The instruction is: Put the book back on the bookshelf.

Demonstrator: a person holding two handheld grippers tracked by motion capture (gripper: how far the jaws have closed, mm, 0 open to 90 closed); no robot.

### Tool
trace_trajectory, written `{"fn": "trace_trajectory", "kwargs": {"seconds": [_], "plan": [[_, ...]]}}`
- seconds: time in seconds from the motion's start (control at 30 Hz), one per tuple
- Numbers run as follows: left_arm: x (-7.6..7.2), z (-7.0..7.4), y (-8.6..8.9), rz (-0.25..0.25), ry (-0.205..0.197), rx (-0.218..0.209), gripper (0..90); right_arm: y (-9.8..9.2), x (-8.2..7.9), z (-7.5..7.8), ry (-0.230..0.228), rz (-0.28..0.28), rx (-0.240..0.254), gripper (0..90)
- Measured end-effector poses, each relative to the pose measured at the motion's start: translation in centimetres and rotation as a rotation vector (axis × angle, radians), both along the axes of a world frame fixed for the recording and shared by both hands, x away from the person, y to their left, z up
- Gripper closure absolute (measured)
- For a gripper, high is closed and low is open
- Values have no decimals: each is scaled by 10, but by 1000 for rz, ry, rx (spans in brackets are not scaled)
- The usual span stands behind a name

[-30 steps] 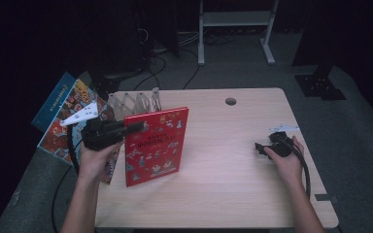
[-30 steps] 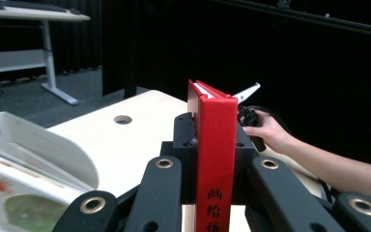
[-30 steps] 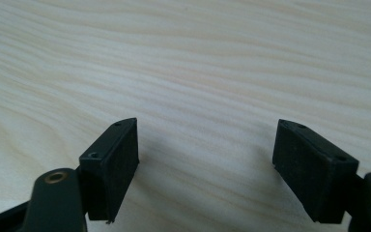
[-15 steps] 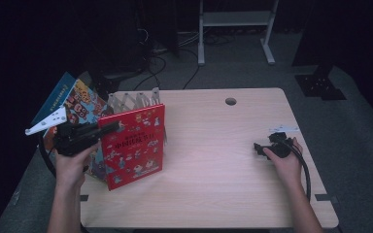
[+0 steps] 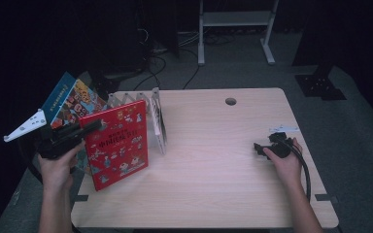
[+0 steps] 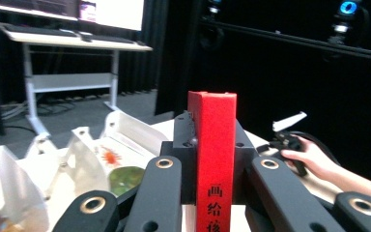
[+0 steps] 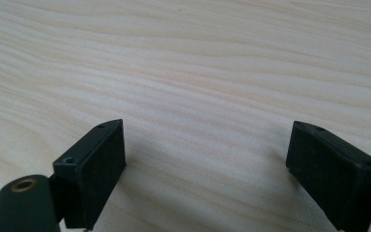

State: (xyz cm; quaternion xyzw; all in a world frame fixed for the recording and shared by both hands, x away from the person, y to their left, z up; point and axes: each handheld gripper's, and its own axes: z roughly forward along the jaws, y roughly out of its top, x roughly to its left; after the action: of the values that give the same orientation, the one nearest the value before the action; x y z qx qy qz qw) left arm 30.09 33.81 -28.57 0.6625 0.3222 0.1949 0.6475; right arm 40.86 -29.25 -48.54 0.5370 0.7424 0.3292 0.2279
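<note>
A red picture book [image 5: 119, 145] stands nearly upright over the table's left end, cover facing the camera. My left gripper [image 5: 91, 127] is shut on its spine. In the left gripper view the red spine [image 6: 215, 159] rises between the two black fingers [image 6: 184, 140]. The book sits just left of a white folding rack [image 5: 153, 114], which holds other colourful books [image 5: 73, 102] at its far left. My right gripper [image 5: 258, 147] lies on the wooden table [image 5: 213, 184] at the right. Its jaws have just opened wider, with only bare wood [image 7: 198, 63] between them.
White rack dividers [image 6: 82, 150] stand to the left of the held book in the left gripper view, and the person's other hand with its gripper [image 6: 290, 142] shows farther off. A cable hole [image 5: 230, 101] sits near the table's far edge. A desk frame stands on the floor beyond.
The left hand has carried the red book leftward, from the table's middle-left to beside the white rack. The right hand has stayed in place.
</note>
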Motion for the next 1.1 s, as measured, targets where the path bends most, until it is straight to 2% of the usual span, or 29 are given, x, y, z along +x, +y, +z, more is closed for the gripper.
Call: {"fn": "trace_trajectory", "kwargs": {"seconds": [0.2, 0.23, 0.37, 0.57, 0.6, 0.77, 0.87, 1.1], "plan": [[-1, 0, 0, 136, -44, 11, 799, 0, 0, 0, 0, -1, 0, 129], [-1, 0, 0, 136, -44, 11, 799, 0, 0, 0, 0, -1, 0, 129], [3, 0, -2, 209, -57, 19, 799, 0, 0, 0, 0, 0, 0, 129], [16, -7, -7, 287, -61, 16, 799, 0, 0, 0, 0, -1, 0, 129], [16, -7, -7, 287, -61, 16, 799, 0, 0, 0, 0, -1, 0, 129], [30, -11, -14, 348, -75, 18, 799, 0, 0, 0, 1, -2, 1, 129], [35, -13, -17, 359, -78, 26, 799, 0, 0, 0, 1, -3, 1, 129], [57, -22, -22, 389, -56, 37, 798, 0, 1, 0, 1, -3, 1, 129]]}}
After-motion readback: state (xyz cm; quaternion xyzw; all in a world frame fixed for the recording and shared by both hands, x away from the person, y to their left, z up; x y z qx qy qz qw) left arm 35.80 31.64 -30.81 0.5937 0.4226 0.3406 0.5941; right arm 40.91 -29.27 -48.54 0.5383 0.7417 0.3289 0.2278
